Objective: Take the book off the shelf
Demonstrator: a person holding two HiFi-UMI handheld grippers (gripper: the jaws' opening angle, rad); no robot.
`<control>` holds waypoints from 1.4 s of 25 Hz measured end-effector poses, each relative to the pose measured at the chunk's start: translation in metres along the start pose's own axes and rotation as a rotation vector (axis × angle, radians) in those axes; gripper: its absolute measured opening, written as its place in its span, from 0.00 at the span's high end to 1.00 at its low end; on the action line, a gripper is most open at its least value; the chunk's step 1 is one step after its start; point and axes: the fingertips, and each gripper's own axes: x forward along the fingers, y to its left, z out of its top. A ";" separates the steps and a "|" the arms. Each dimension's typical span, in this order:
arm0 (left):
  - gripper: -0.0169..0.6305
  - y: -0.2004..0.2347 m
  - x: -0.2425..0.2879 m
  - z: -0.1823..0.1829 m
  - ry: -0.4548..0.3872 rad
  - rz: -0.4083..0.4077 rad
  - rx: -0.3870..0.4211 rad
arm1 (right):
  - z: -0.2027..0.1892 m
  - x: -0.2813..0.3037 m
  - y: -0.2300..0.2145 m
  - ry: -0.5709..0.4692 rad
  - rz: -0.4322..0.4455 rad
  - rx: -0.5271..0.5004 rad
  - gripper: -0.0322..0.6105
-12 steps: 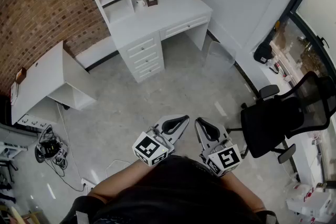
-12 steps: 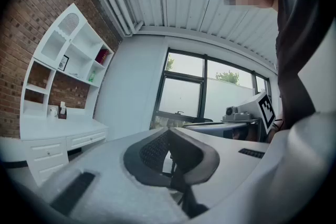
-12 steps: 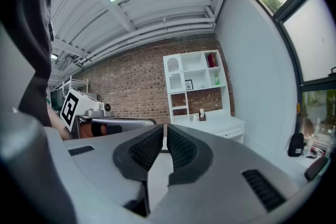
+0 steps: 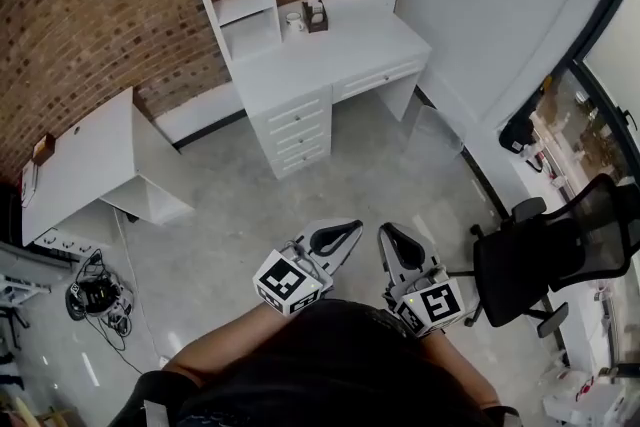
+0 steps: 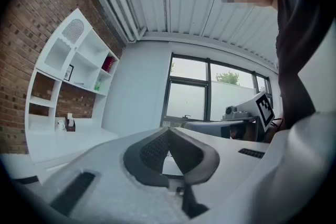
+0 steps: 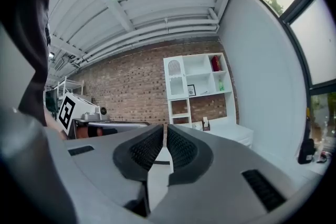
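A white shelf unit stands on a white desk against the brick wall, far ahead of me. A red book stands upright in its top right compartment; the left gripper view shows the book too. The head view cuts that compartment off. My left gripper is held close to my body, level, jaws shut and empty. Beside it my right gripper is also shut with nothing between its pads. Both are well short of the shelf.
A black office chair stands to the right by the window. A low white cabinet sits at the left wall, with cables on the floor near it. A mug and a small holder sit on the desk.
The head view has shifted: the desk and shelf now sit lower and more to the right in the frame, showing more shelf. Both grippers keep their place and stay shut.
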 end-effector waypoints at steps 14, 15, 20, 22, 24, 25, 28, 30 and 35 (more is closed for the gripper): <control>0.96 0.100 0.022 -0.008 0.012 0.026 -0.036 | -0.005 0.093 -0.019 0.003 0.062 0.008 0.93; 0.96 0.105 0.028 -0.009 0.015 0.034 -0.032 | -0.006 0.098 -0.027 0.002 0.071 0.009 0.93; 0.96 0.127 0.079 -0.009 0.023 0.052 -0.028 | 0.016 0.125 -0.073 -0.071 0.150 0.035 0.93; 0.96 0.135 0.104 -0.006 0.018 0.060 -0.027 | 0.023 0.132 -0.095 -0.080 0.173 0.020 0.93; 0.96 0.142 0.132 -0.003 0.014 0.067 -0.022 | 0.026 0.136 -0.124 -0.067 0.169 0.010 0.93; 0.96 0.145 0.146 -0.002 0.011 0.071 -0.020 | 0.025 0.136 -0.141 -0.053 0.156 0.015 0.93; 0.96 0.149 0.192 0.002 0.003 0.080 -0.019 | 0.025 0.133 -0.192 -0.018 0.135 0.027 0.93; 0.96 0.150 0.224 0.002 0.001 0.085 -0.011 | 0.027 0.130 -0.222 -0.009 0.142 0.026 0.93; 0.96 0.166 0.279 -0.011 0.018 0.130 -0.033 | 0.014 0.124 -0.291 0.026 0.118 0.072 0.92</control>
